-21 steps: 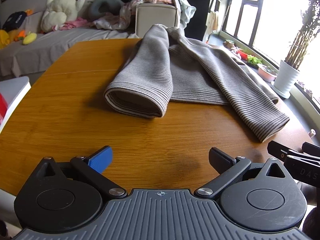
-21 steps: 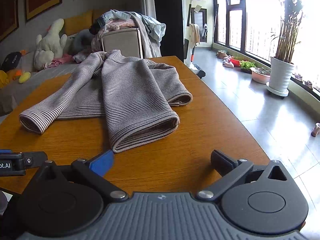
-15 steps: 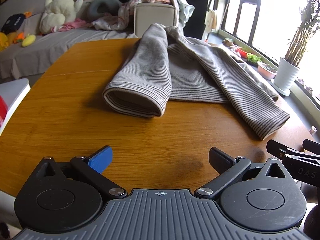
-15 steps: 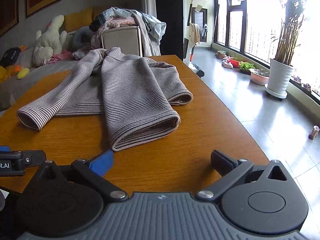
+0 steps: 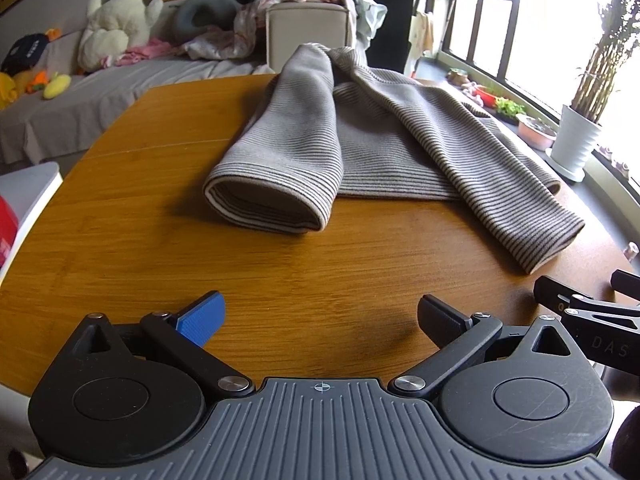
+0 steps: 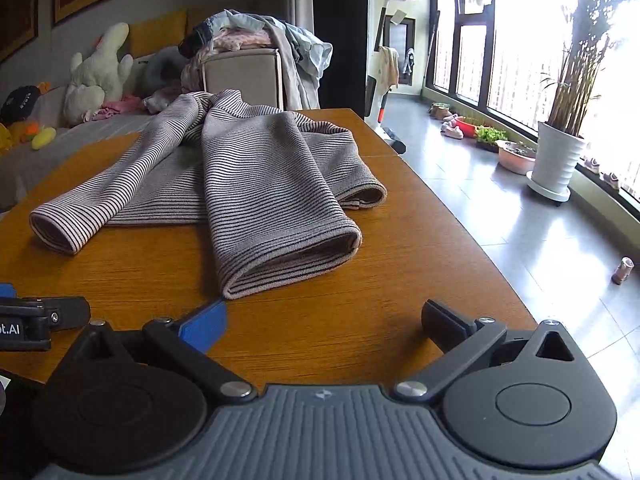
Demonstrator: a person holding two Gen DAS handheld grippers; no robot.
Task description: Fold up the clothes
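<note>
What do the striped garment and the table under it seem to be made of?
The striped garment looks like a soft knitted fabric, perhaps cotton or wool: it shows fine ribbed stripes, thick rolled hems and limp folds. The table looks like wood or wood veneer with a smooth, slightly glossy finish: an orange-brown grain runs along it and it reflects window light softly. Solid or veneer cannot be told.

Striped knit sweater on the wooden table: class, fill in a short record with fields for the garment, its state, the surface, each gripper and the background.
garment: grey-and-dark striped knit sweater
state: lying spread, both sleeves brought forward over the body, cuffs towards the cameras, not folded into a neat stack
surface: orange-brown wooden table
left gripper: open, empty, short of the near cuff
right gripper: open, empty, just before the other cuff
background: grey sofa with white plush toy; white ribbed plant pot by the window
</note>
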